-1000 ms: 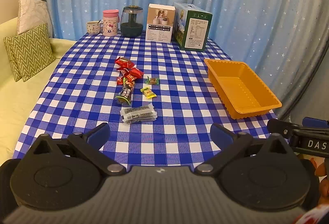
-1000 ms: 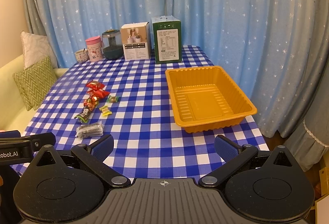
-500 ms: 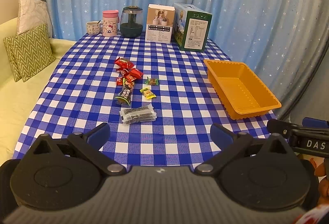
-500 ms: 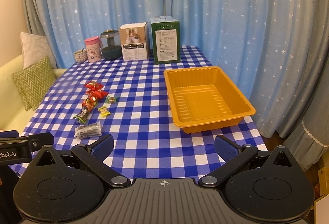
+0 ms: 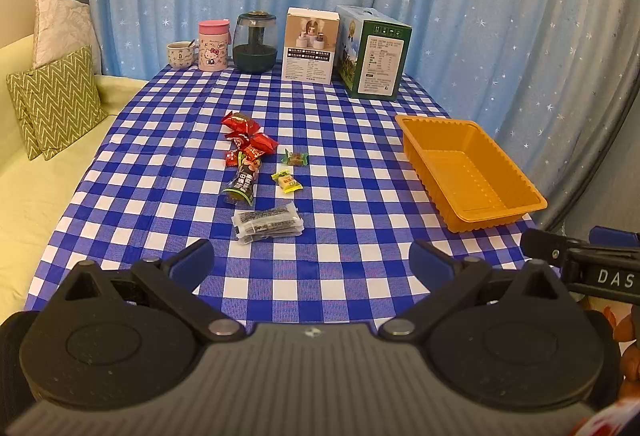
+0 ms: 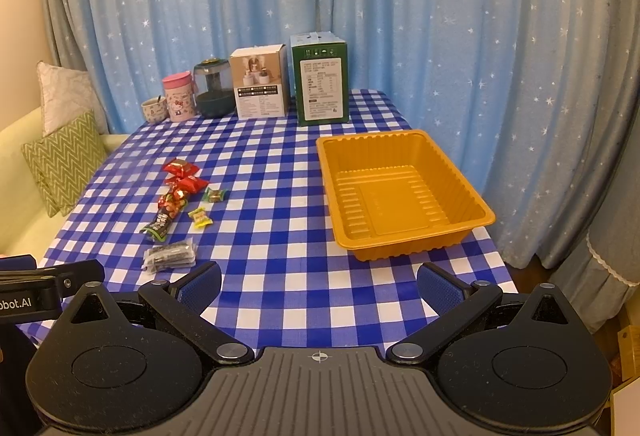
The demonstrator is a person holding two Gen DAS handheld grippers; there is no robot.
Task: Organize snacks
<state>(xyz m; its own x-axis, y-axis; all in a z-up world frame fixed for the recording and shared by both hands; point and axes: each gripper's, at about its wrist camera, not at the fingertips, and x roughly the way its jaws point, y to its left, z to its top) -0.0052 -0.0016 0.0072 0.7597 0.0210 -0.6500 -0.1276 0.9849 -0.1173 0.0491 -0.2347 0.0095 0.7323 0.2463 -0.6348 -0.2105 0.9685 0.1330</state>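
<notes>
Star-speckled blue curtains hang behind a table under a blue-and-white checked tablecloth, and both tools are hanging back at the near edge. The left gripper has its blue-padded fingers spread wide with nothing between them, hovering above the cloth. Straight ahead of it, just beyond the fingertips, lies a clear packet of dark snack bars. Further out along the same line sits a dark green-tipped snack stick, then a cluster of red wrapped snacks at the far end of the scatter. Right of the stick are two small candies: a yellow one and a green one.

Over to the right gripper, likewise splayed open and carrying nothing. From its camera the snack pile sits ahead and to the left, with the bar packet nearest its left finger, while the orange plastic tray lies ahead and slightly right, nothing inside it. In the left view that tray is well off to the right of the snacks, near the table's right edge.

Along the far edge stand a small mug, a pink tumbler, a dark jar, a white carton and a green carton. A sofa with a green zigzag cushion runs along the left.
</notes>
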